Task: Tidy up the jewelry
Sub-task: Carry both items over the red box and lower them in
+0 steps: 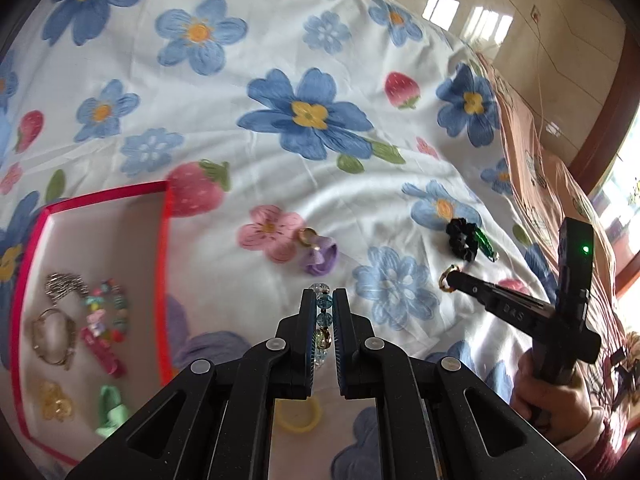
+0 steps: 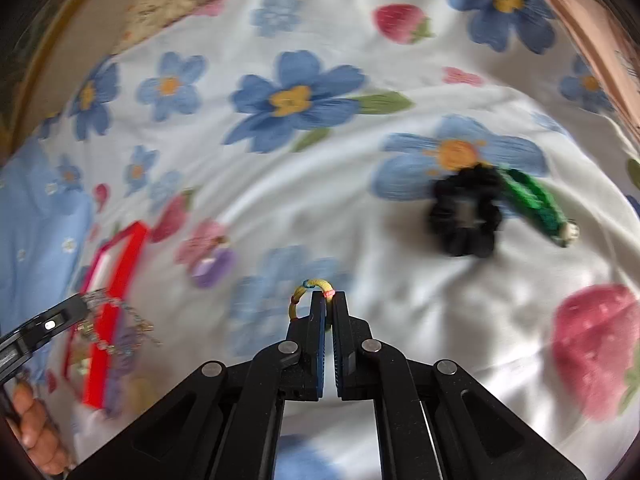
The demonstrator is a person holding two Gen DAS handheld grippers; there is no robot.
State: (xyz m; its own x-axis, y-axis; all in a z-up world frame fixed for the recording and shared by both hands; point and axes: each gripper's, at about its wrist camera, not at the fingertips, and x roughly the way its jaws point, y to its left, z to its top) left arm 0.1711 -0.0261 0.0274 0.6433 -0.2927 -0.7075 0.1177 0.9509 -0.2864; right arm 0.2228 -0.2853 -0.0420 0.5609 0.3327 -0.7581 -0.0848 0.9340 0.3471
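Note:
My left gripper (image 1: 322,295) is shut on a clear and teal bead bracelet (image 1: 323,322), held above the bedsheet just right of the red-rimmed tray (image 1: 163,264). The tray holds several pieces: a silver chain (image 1: 64,284), a colourful bead bracelet (image 1: 108,308), a gold bangle (image 1: 54,338), a pink clip, a green bow. My right gripper (image 2: 329,296) is shut on a small yellow hair tie (image 2: 308,294); it also shows in the left wrist view (image 1: 449,278). A black scrunchie (image 2: 464,216) and a green clip (image 2: 536,206) lie ahead of it on the right.
A purple bow with a gold ring (image 1: 318,250) lies on the floral bedsheet (image 1: 280,60). A yellow hair tie (image 1: 298,416) lies under my left gripper. The bed's right edge drops to a pink cover (image 1: 536,176) and the floor.

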